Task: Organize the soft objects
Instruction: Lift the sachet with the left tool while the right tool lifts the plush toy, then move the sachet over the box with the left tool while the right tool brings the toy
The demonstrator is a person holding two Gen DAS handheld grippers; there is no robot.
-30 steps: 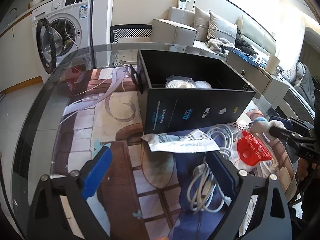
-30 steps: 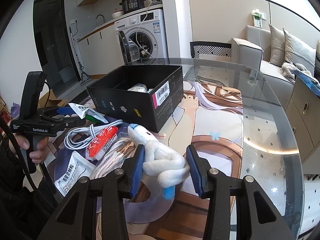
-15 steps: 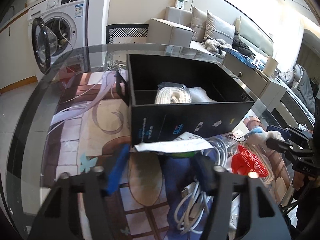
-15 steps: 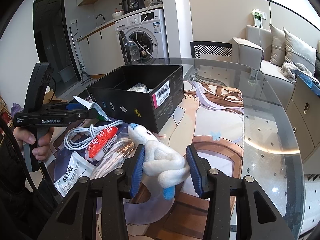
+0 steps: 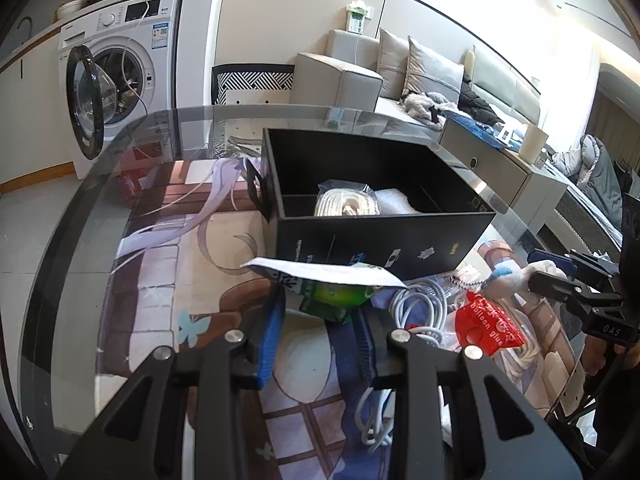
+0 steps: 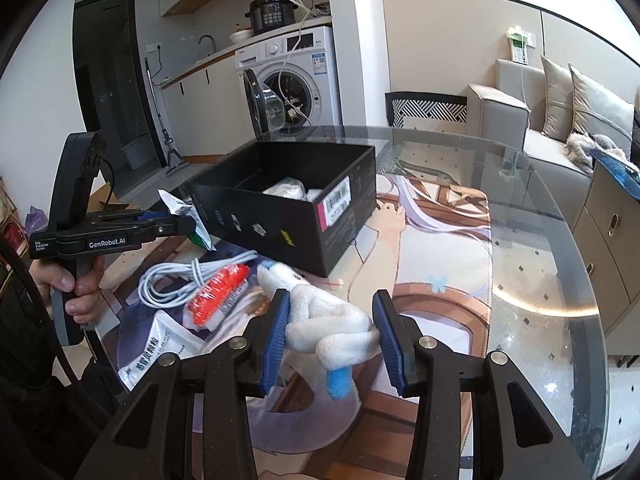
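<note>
Two soft things already sit inside the black box (image 5: 384, 236): a bag of white rope (image 5: 347, 202) and a puffy white packet (image 5: 394, 205) next to it. So the job has begun, but a lot is left.

The left claw (image 5: 320, 320) is squeezed shut on a green and white pouch (image 5: 332, 284). The pouch is up off the table, just in front of the box's near wall. It looks like it is going into the box next, though it is not over the opening yet.

The right claw (image 6: 330, 336) has a white plush toy (image 6: 320, 316) with blue tips between its blue pads (image 6: 276, 340). The left pad touches the toy, and the right pad is right at its edge. I think it is gripping the toy, but loosely. The toy is low down by the table, near the corner of the box.

More things lie on the glass table (image 6: 540, 320) beside the box: a white cable (image 6: 188, 280), a red packet (image 6: 218, 296), and a white pouch with writing (image 6: 160, 344). A pale bundle lies under the red packet, but I cannot tell what it is.

So two things are packed, two are in the claws, and at least three wait on the table. I think the job is less than half done.
</note>
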